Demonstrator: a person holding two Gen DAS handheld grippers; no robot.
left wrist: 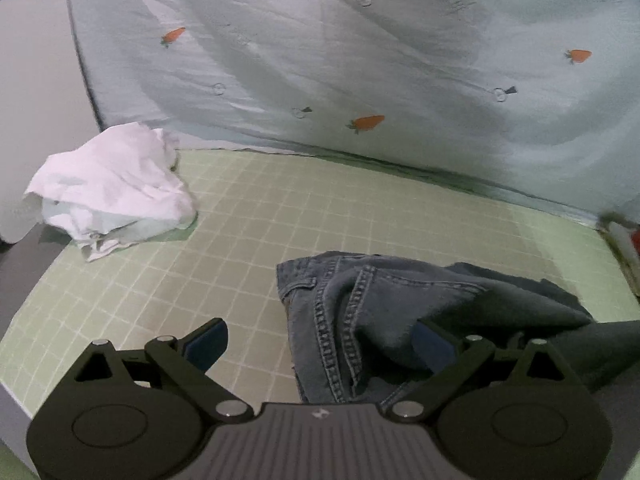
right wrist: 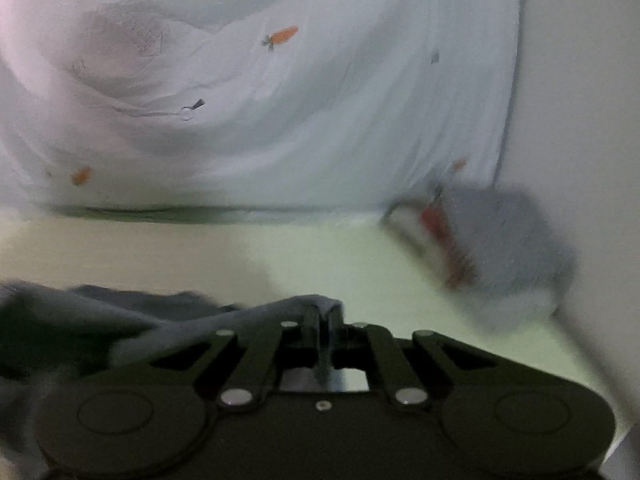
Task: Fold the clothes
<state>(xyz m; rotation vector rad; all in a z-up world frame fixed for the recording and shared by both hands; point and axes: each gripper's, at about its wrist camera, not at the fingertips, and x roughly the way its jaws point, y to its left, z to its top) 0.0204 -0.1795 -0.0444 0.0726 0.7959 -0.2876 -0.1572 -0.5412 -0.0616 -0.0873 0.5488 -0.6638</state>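
Pinching a jeans (left wrist: 384,312) edge in my right tool (right wrist: 323,320); left tool (left wrist: 320,344) spread wide over the rumpled denim on the green table (left wrist: 240,220). Advice: tension edges evenly. White garment (left wrist: 108,188) crumpled apart.

A pale green mat (left wrist: 256,216) printed with a grid of white lines covers the worktop and fills the lower half of the left wrist view. Behind it hangs a light grey-blue cloth backdrop (left wrist: 400,60), creased and shadowed, dotted with small orange carrots (left wrist: 367,122) and little ring-shaped marks. Its lower edge meets the mat along a dark, curved line. To the left of the backdrop stands a plain whitish panel (left wrist: 36,92) with a rounded corner. In the right wrist view a bare white wall (right wrist: 580,80) rises beside the backdrop. The light is soft and dim, and that view is blurred.
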